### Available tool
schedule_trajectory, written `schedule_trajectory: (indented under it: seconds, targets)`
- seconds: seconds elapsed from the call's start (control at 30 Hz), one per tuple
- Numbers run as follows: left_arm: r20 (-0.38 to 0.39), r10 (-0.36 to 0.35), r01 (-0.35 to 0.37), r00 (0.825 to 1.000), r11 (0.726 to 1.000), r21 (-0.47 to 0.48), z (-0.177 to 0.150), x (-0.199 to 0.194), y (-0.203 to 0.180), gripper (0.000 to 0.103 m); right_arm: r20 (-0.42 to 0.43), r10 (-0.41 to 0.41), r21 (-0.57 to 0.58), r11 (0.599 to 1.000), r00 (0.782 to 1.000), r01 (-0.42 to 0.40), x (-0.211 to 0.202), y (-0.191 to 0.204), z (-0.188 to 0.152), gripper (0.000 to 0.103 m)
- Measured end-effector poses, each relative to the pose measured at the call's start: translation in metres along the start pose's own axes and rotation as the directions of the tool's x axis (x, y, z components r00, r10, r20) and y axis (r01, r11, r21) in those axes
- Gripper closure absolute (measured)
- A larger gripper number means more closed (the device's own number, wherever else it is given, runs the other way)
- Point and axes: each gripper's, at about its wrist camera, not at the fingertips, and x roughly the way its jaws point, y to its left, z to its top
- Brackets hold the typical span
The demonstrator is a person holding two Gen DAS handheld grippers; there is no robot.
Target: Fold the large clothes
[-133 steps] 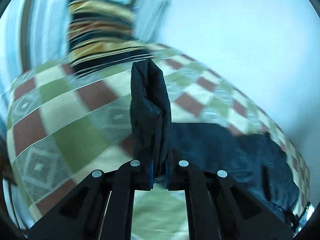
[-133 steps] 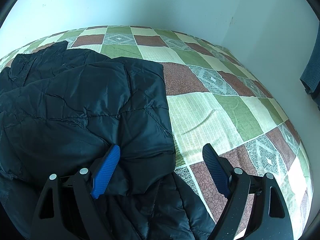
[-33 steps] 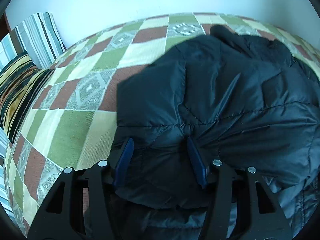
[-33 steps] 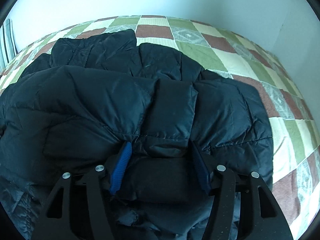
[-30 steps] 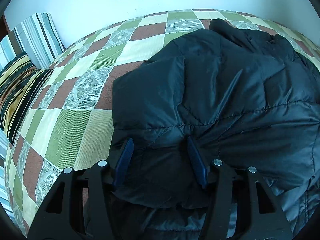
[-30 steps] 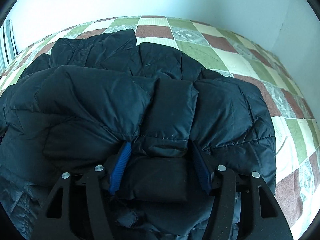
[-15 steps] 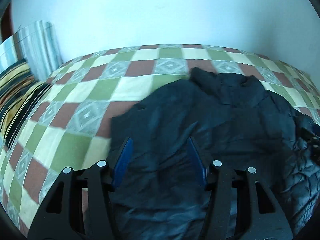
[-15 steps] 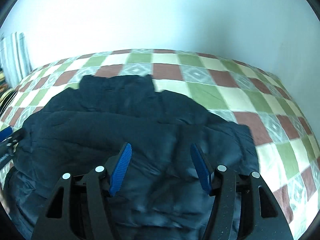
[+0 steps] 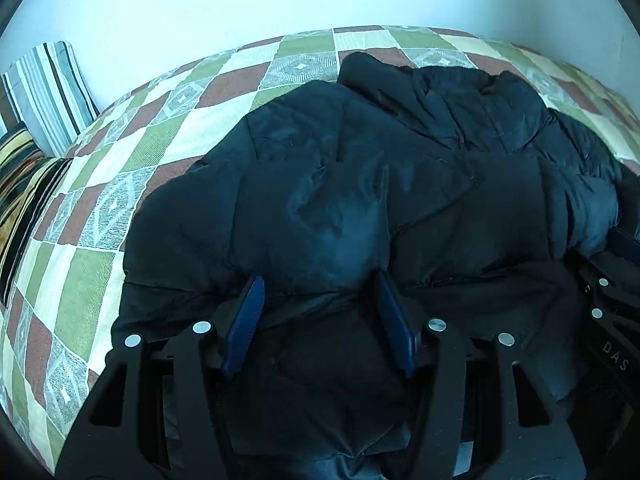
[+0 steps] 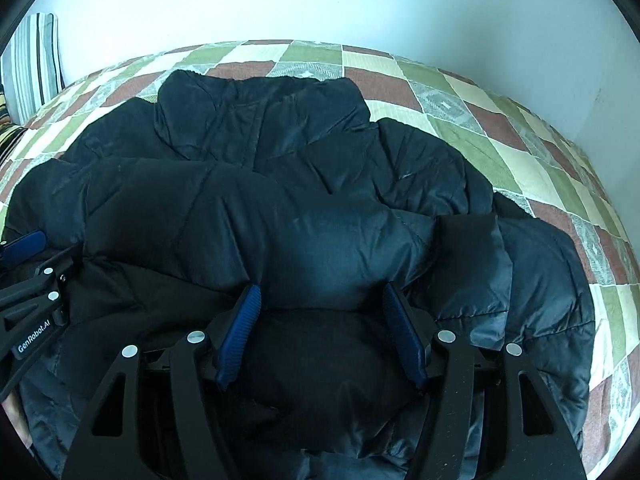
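1 black quilted puffer jacket [image 10: 320,208] | 1 green-brown-cream checked bed [image 9: 132,152] | 2 hand-held grippers: left hand-held gripper [image 9: 318,298], right hand-held gripper [image 10: 320,306], both jaws apart, gripping nothing

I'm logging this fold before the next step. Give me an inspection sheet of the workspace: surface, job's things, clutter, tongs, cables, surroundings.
Surface: bed under a checked cover in green, brown and cream.
Job's things: black padded jacket, bunched in thick folds, collar toward the wall.
Clutter: nothing seen.
Tongs: left tongs and right tongs both low at the jacket's near edge, each straddling a thick fold; whether the pads press it cannot be told.
Cables: nothing seen.
Surroundings: plain white wall behind the bed; striped pillows at the bed's left end.
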Motion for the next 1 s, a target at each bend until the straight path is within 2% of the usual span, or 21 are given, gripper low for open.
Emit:
schedule_trajectory:
  seconds: [0.2, 0.3, 0.43, 0.5, 0.63, 0.77, 0.83, 1.0]
  targets:
    - [0.019, 0.017, -0.017, 1.0, 1.0, 0.002, -0.002, -0.002, -0.003, 0.045, 0.021, -0.012, -0.005, 1.0, 1.0, 0.012, 0.001, 0.002, 0.0, 0.04]
    - [0.026, 0.0, 0.0, 1.0, 1.0, -0.012, 0.0, -0.018, 0.006, 0.046, 0.042, 0.004, 0.016, 1.0, 0.999, -0.005, -0.015, -0.004, 0.002, 0.038]
    - [0.033, -0.012, 0.013, 0.999, 0.999, -0.031, -0.016, -0.049, 0.032, 0.044, 0.054, 0.034, 0.043, 0.998, 0.998, -0.036, -0.051, -0.023, -0.011, 0.031]
    - [0.059, 0.002, 0.001, 0.998, 0.999, -0.036, -0.036, -0.073, 0.055, 0.039, 0.072, 0.023, 0.041, 0.999, 0.997, -0.026, -0.072, -0.034, -0.026, 0.031]
    - [0.056, -0.008, 0.012, 0.998, 0.998, -0.066, -0.083, -0.109, 0.098, 0.033, 0.07, 0.012, 0.061, 0.998, 0.998, -0.016, -0.113, -0.073, -0.075, 0.029]
    - [0.023, -0.001, 0.003, 1.0, 0.996, -0.091, -0.145, -0.143, 0.135, 0.028, 0.048, -0.027, 0.1, 0.995, 0.998, 0.022, -0.148, -0.117, -0.129, 0.029]
    - [-0.009, -0.021, 0.02, 1.0, 0.993, -0.115, -0.177, -0.156, 0.153, 0.026, 0.033, -0.042, 0.122, 0.992, 0.999, 0.038, -0.162, -0.135, -0.153, 0.029]
    - [-0.041, -0.064, 0.057, 0.997, 0.986, -0.157, -0.229, -0.183, 0.175, 0.025, -0.007, -0.091, 0.159, 0.983, 0.996, 0.091, -0.195, -0.17, -0.215, 0.027]
